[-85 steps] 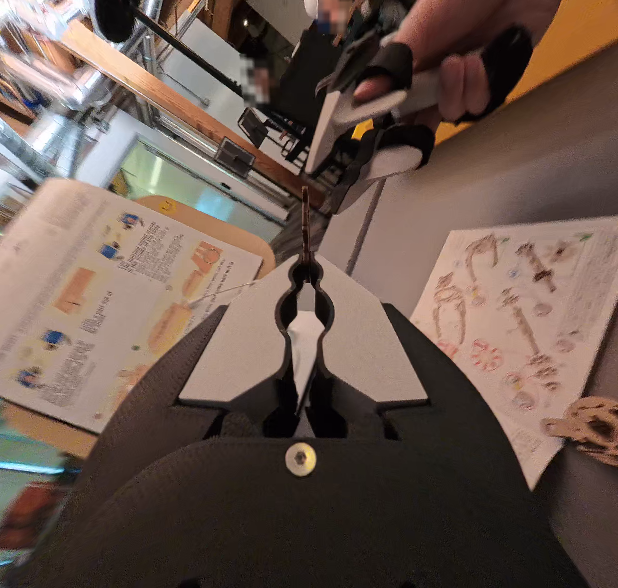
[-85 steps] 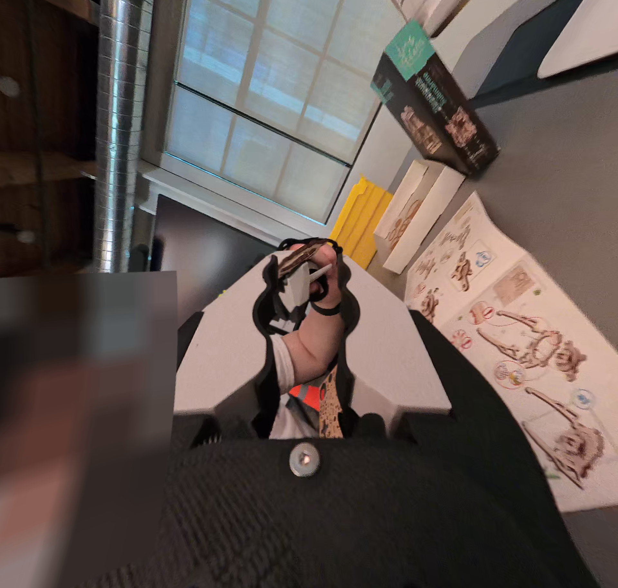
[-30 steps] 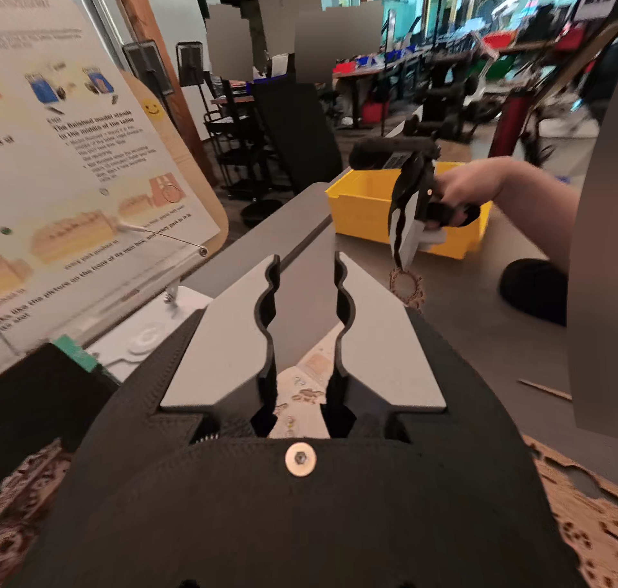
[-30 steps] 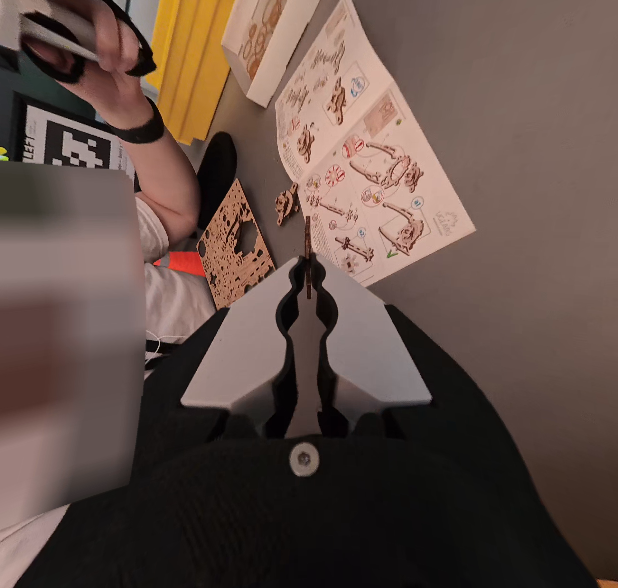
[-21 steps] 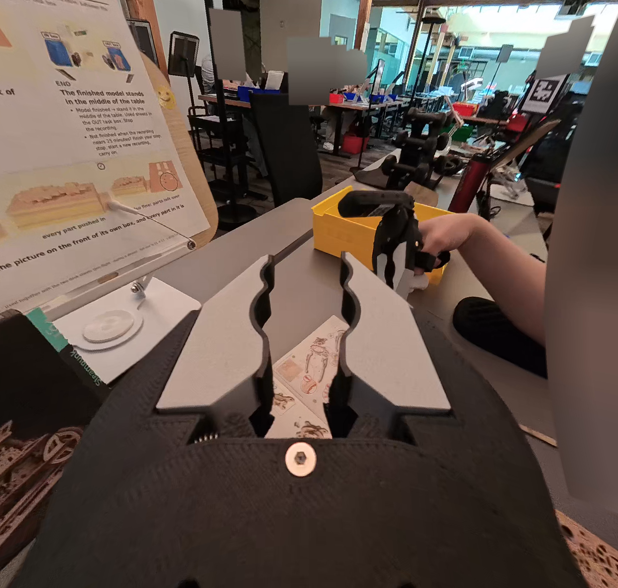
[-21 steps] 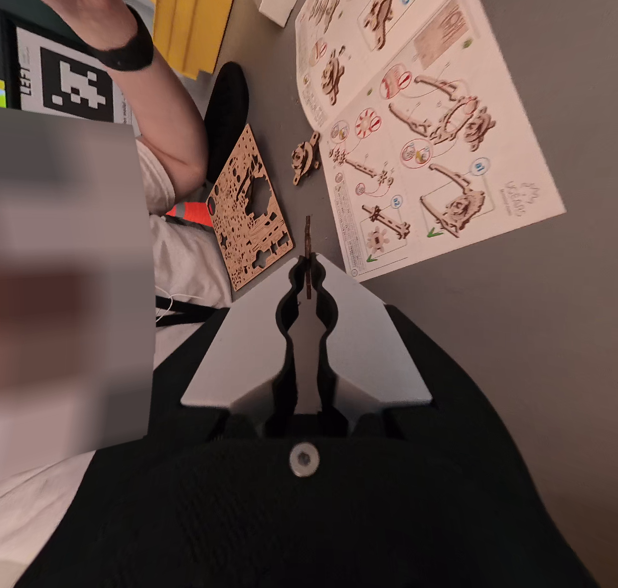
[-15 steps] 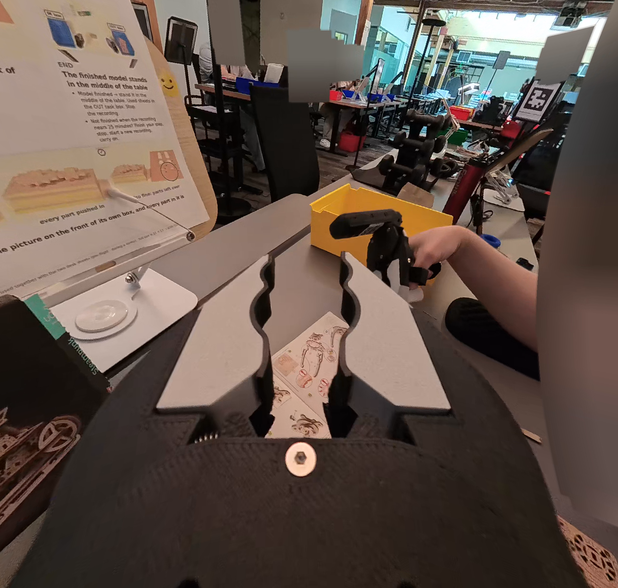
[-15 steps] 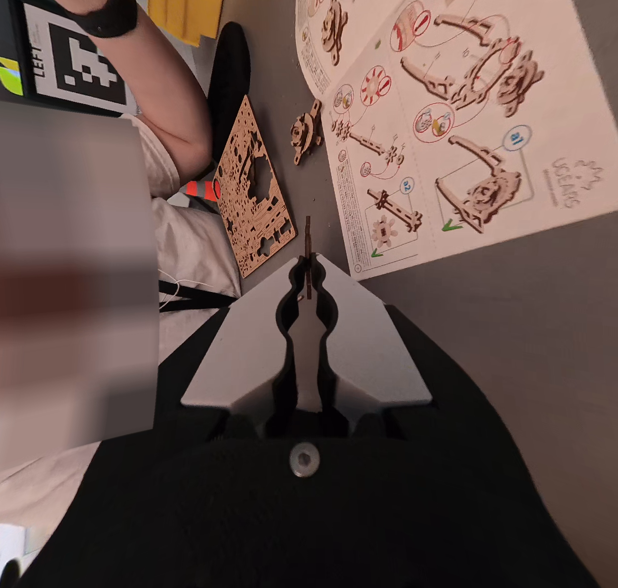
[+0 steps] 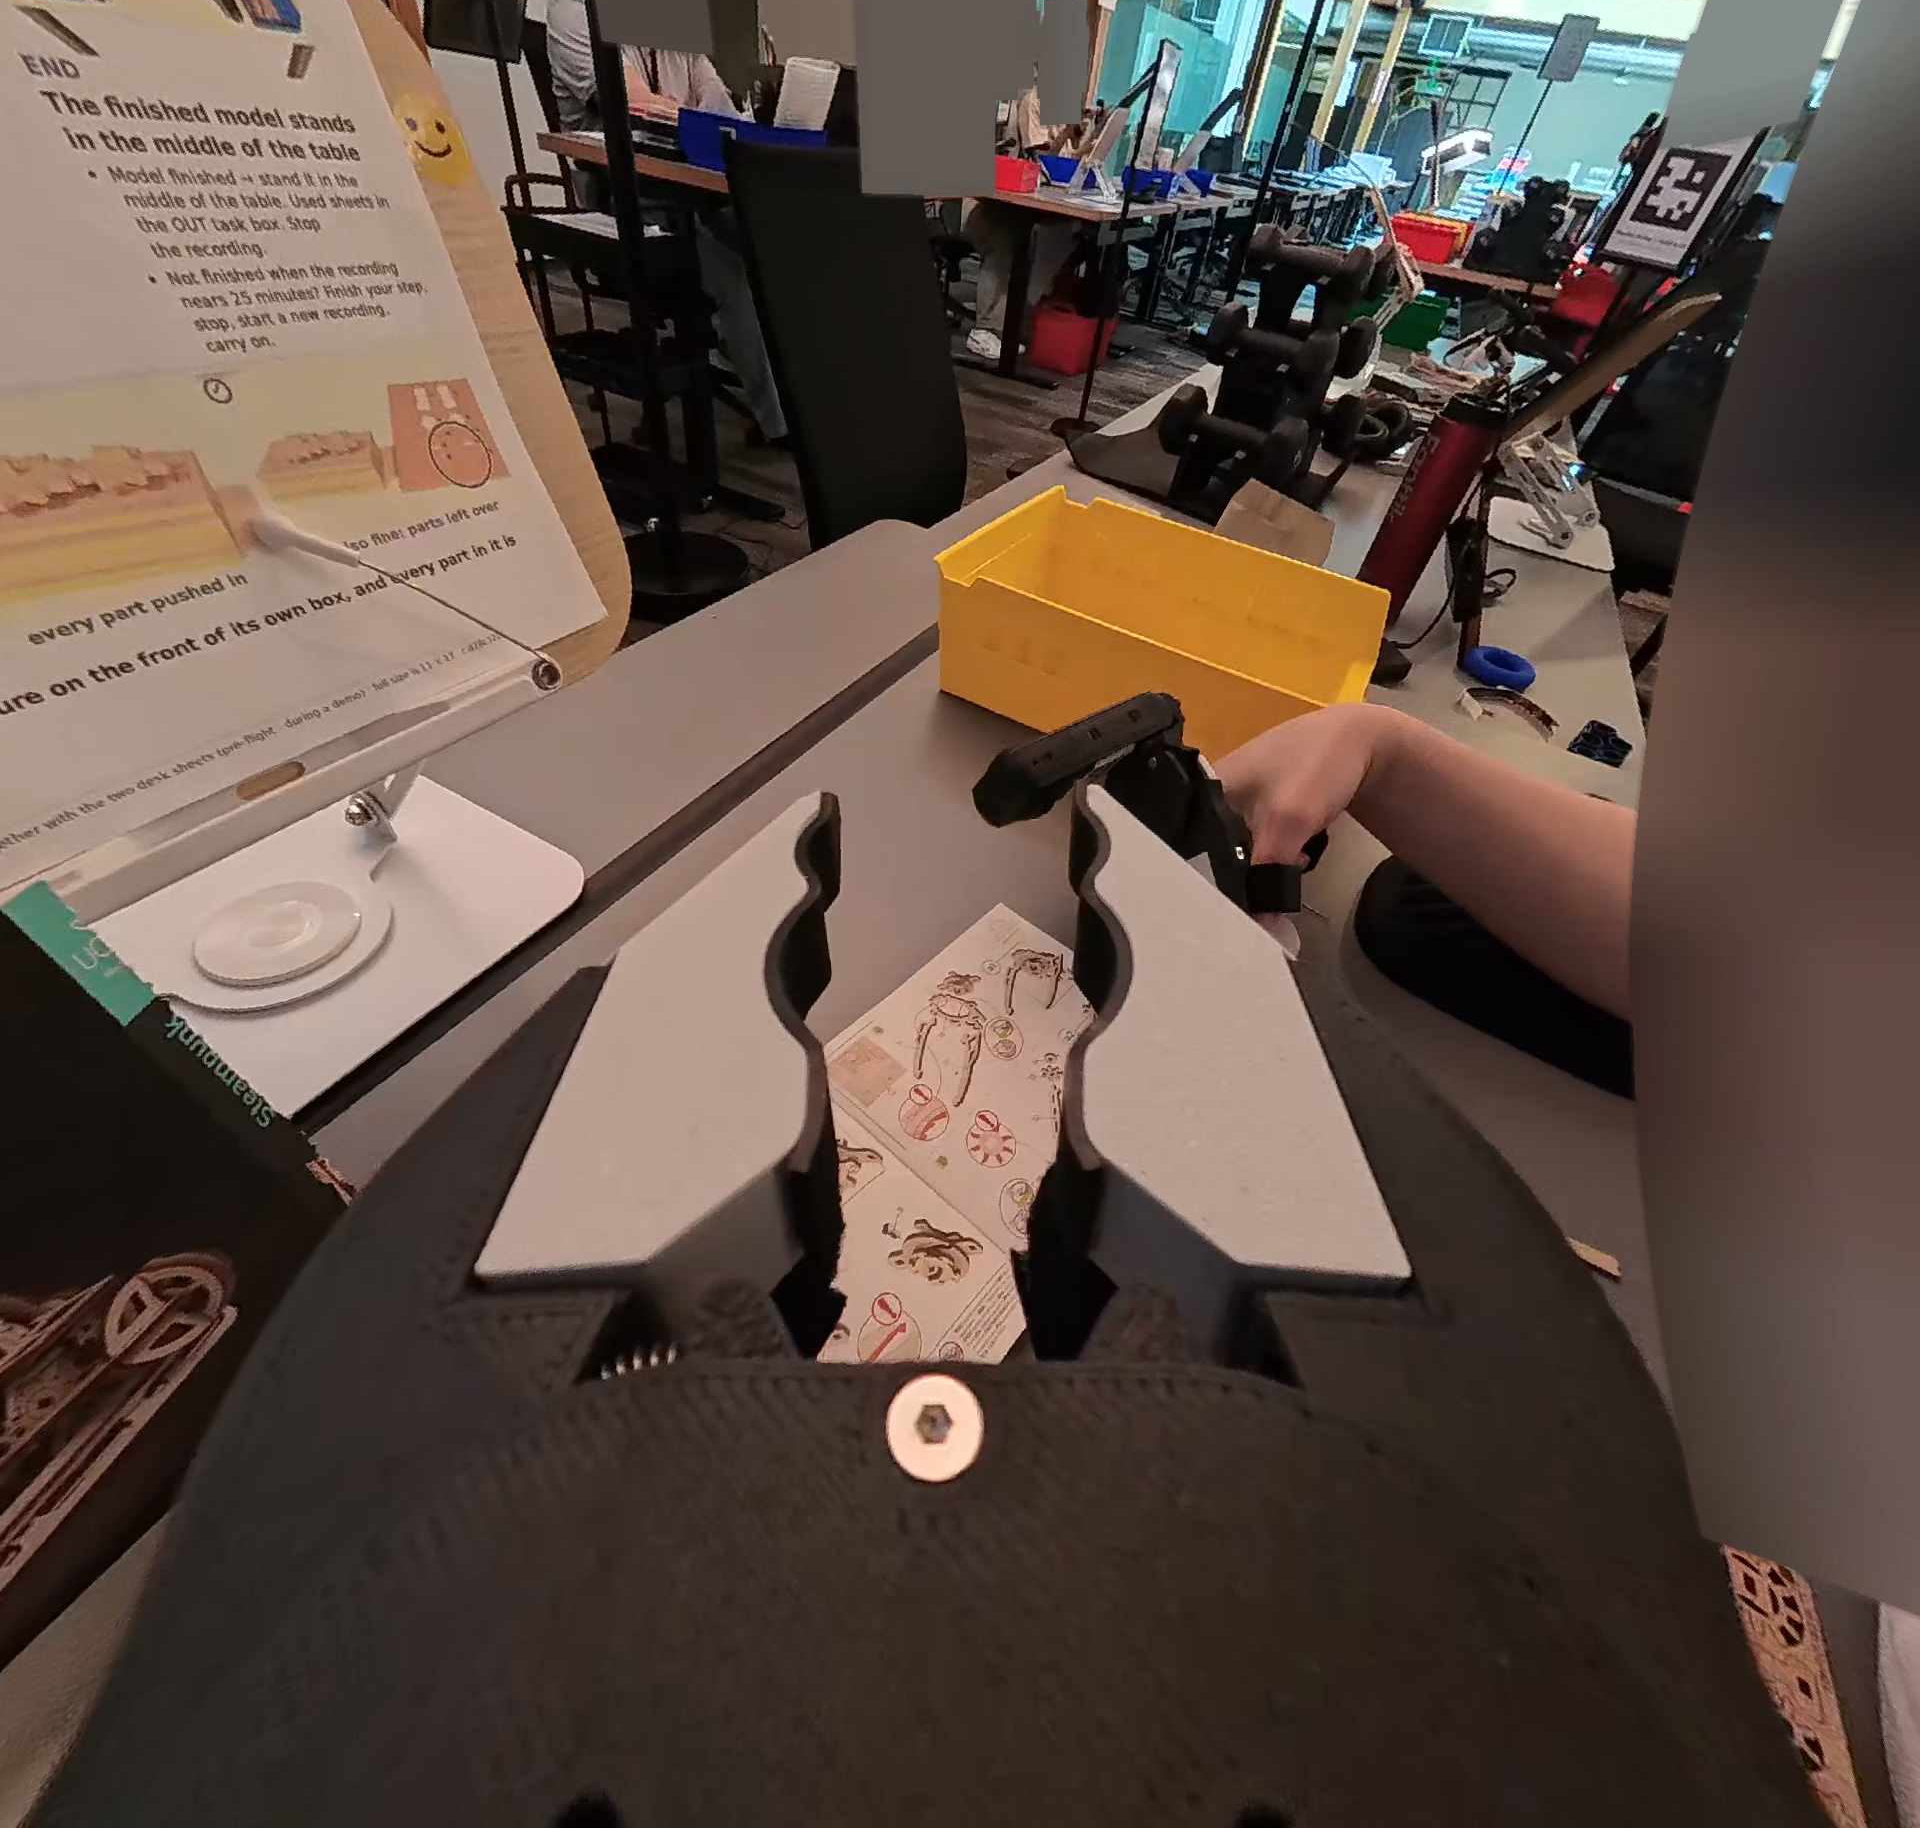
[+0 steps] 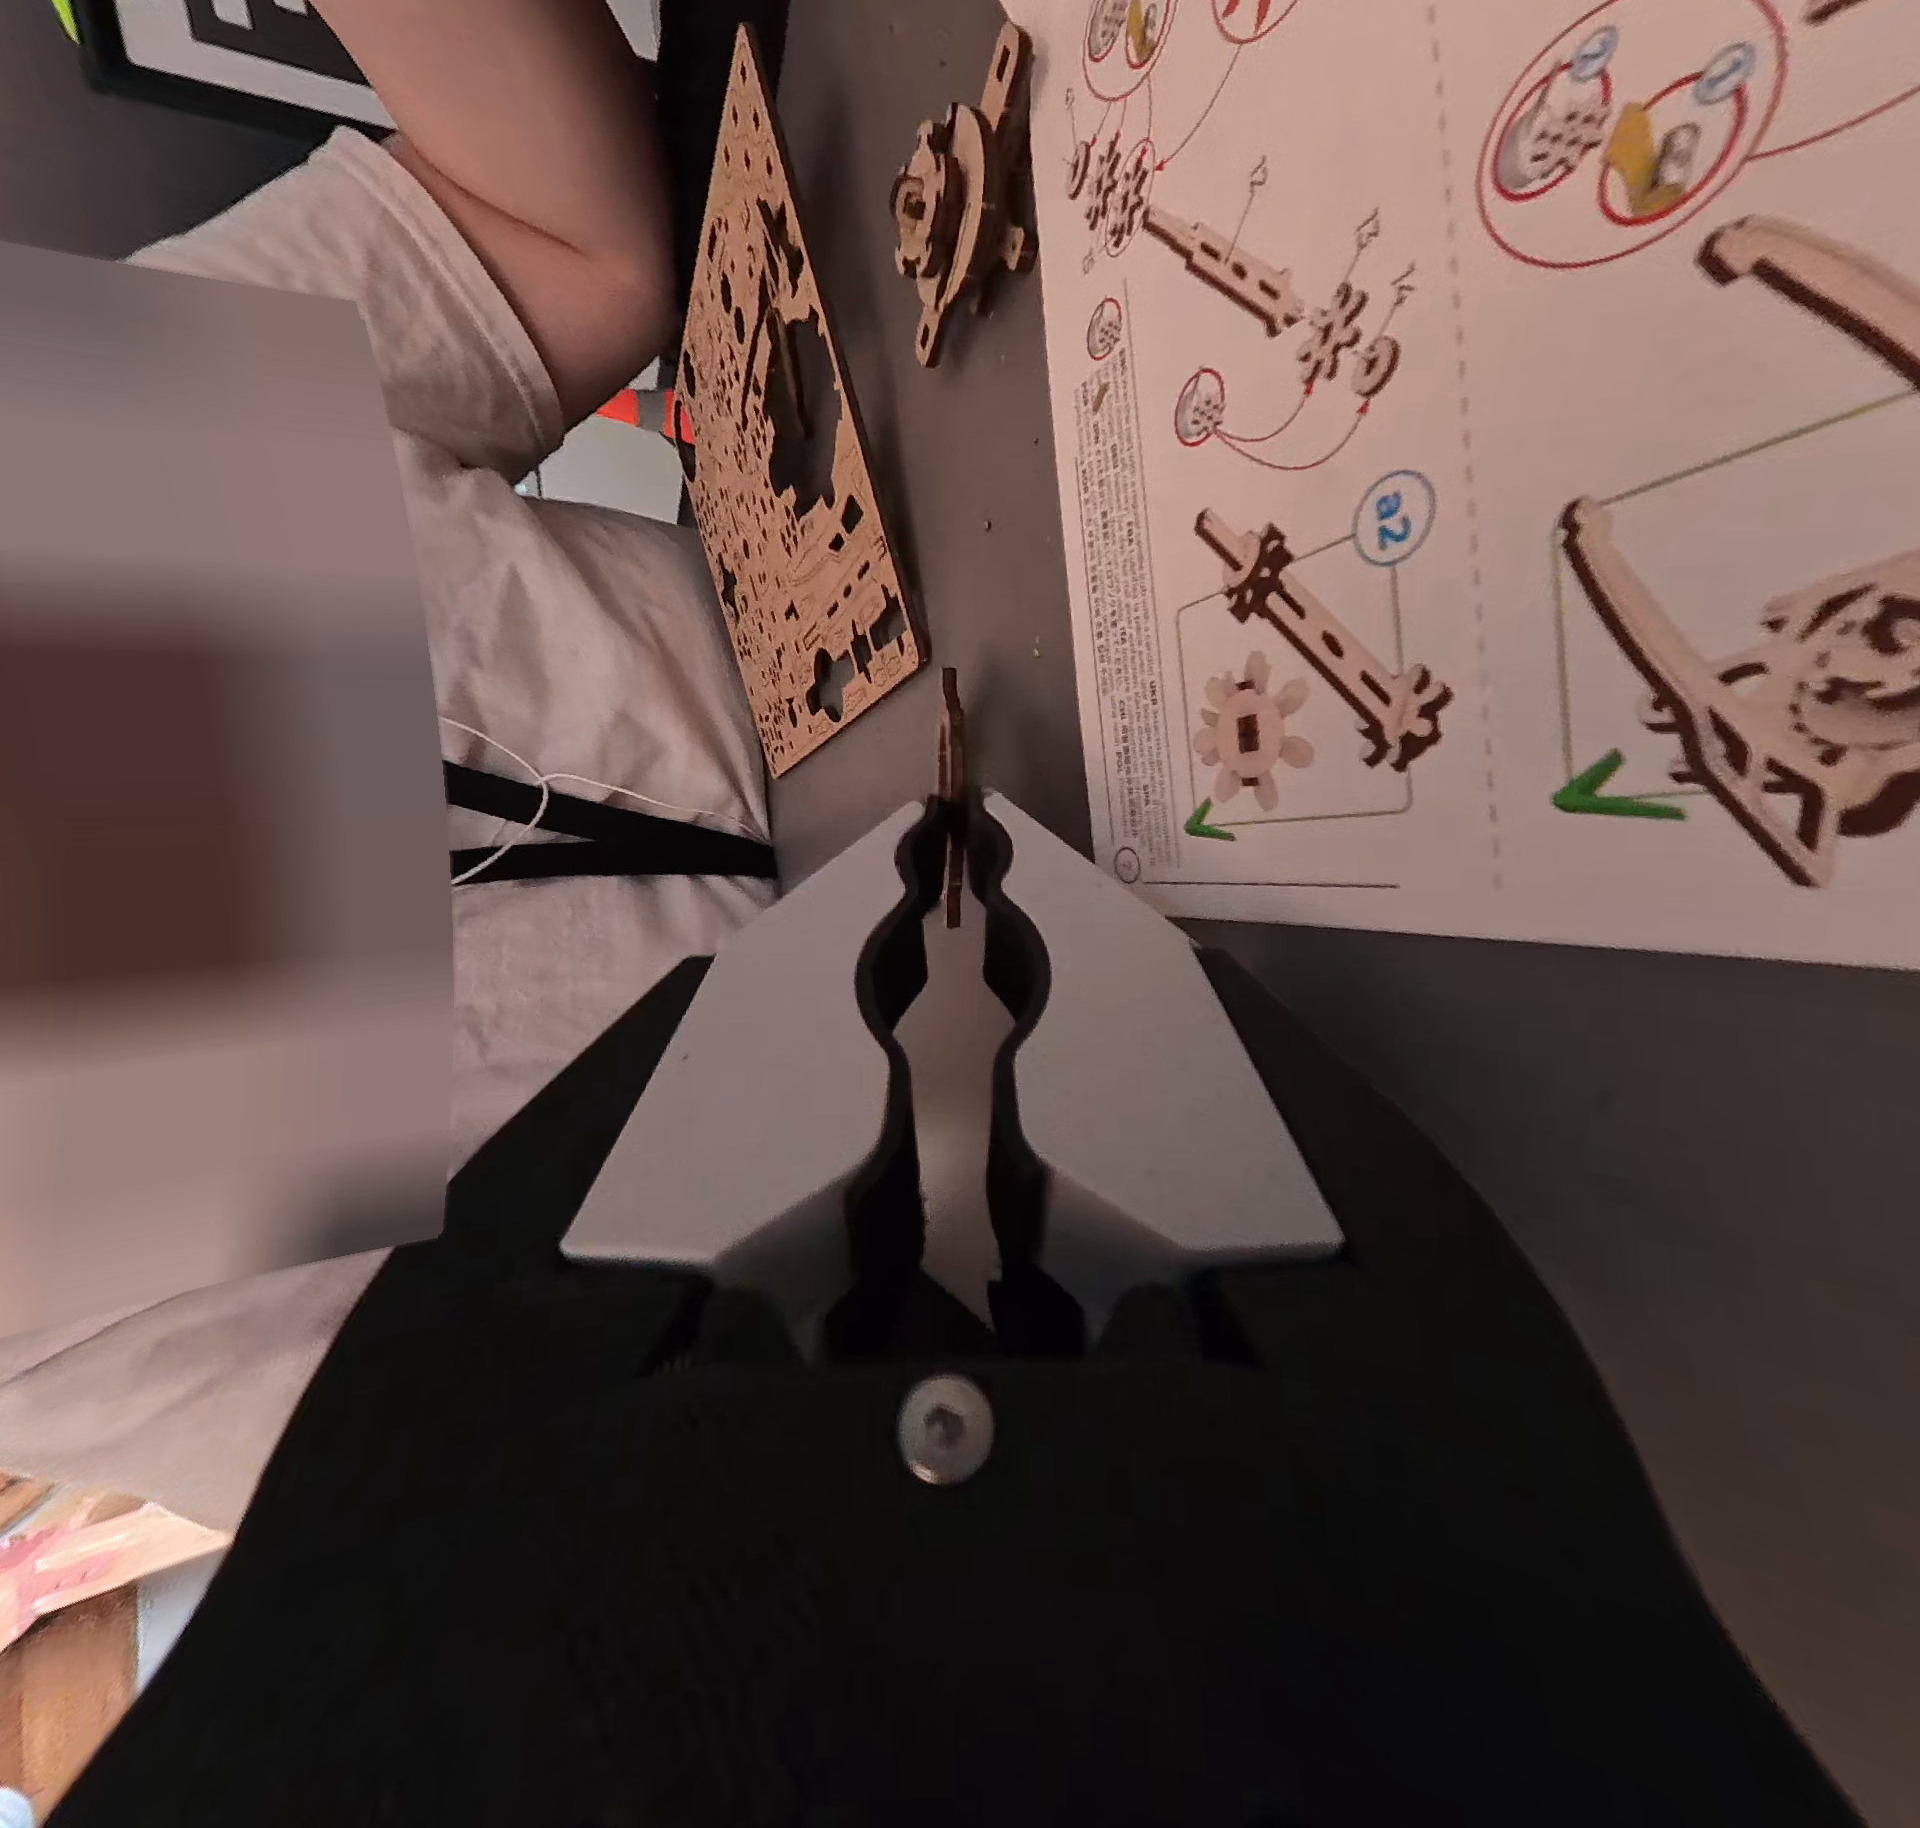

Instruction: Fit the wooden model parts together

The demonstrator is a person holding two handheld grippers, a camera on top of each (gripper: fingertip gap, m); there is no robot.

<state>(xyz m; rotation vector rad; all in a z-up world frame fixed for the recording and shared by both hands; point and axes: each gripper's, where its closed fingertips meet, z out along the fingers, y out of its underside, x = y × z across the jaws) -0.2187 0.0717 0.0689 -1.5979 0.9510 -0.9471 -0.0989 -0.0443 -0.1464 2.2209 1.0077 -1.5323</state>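
Note:
My right gripper [image 10: 951, 812] is shut on a small flat wooden part [image 10: 949, 739], held edge-on just above the grey table, beside the instruction sheet [image 10: 1507, 428]. A partly built wooden assembly [image 10: 961, 189] lies on the table ahead. A laser-cut wooden sheet [image 10: 784, 490] lies left of it. My left gripper [image 9: 951, 822] is open and empty above the instruction sheet [image 9: 945, 1082]. The right gripper [image 9: 1143, 791] also shows in the left wrist view, low over the table, in a person's hand.
A yellow bin [image 9: 1153, 615] stands at the table's far side. A white stand with a printed page [image 9: 260, 376] is at the left. A dark model box [image 9: 114, 1259] lies near left. A person's arm [image 9: 1475, 843] rests at the right. Tip to tip, the grippers are about 25 cm apart.
My right gripper has come down close to the table with the wooden part, towards the sheet's edge. My left gripper has pulled back and up; its jaws stay open.

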